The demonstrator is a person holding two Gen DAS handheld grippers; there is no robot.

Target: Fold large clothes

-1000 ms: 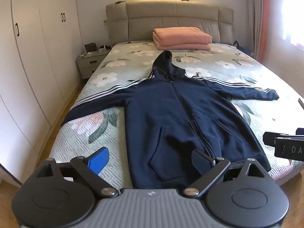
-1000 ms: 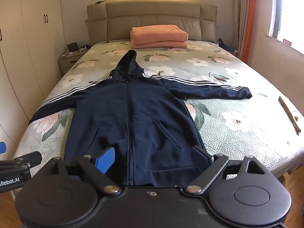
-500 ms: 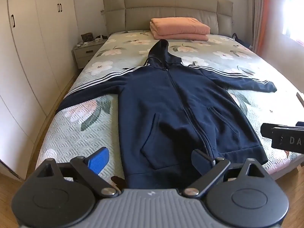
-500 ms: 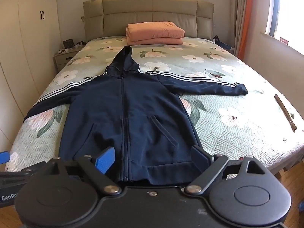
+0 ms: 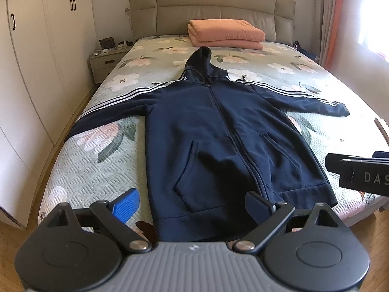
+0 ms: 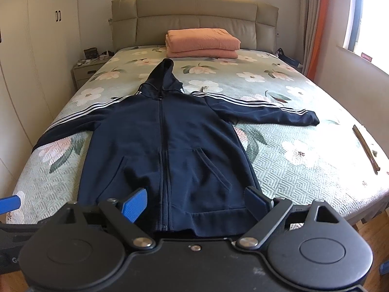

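Note:
A navy zip hoodie (image 5: 226, 131) with white-striped sleeves lies flat and face up on the bed, hood toward the headboard, both sleeves spread out sideways. It also shows in the right wrist view (image 6: 167, 141). My left gripper (image 5: 192, 206) is open and empty, held above the hem near the foot of the bed. My right gripper (image 6: 197, 202) is open and empty, also above the hem. The right gripper's body shows at the right edge of the left wrist view (image 5: 359, 172).
The bed (image 5: 97, 160) has a green floral quilt. A folded pink blanket (image 5: 226, 34) lies by the headboard. A nightstand (image 5: 104, 63) and white wardrobes (image 5: 31, 60) stand at the left. A brown stick (image 6: 366, 148) lies near the bed's right edge.
Both grippers have drawn back and tilted down a little, so the hoodie's hem and the foot of the bed now show more fully. The hoodie has not moved.

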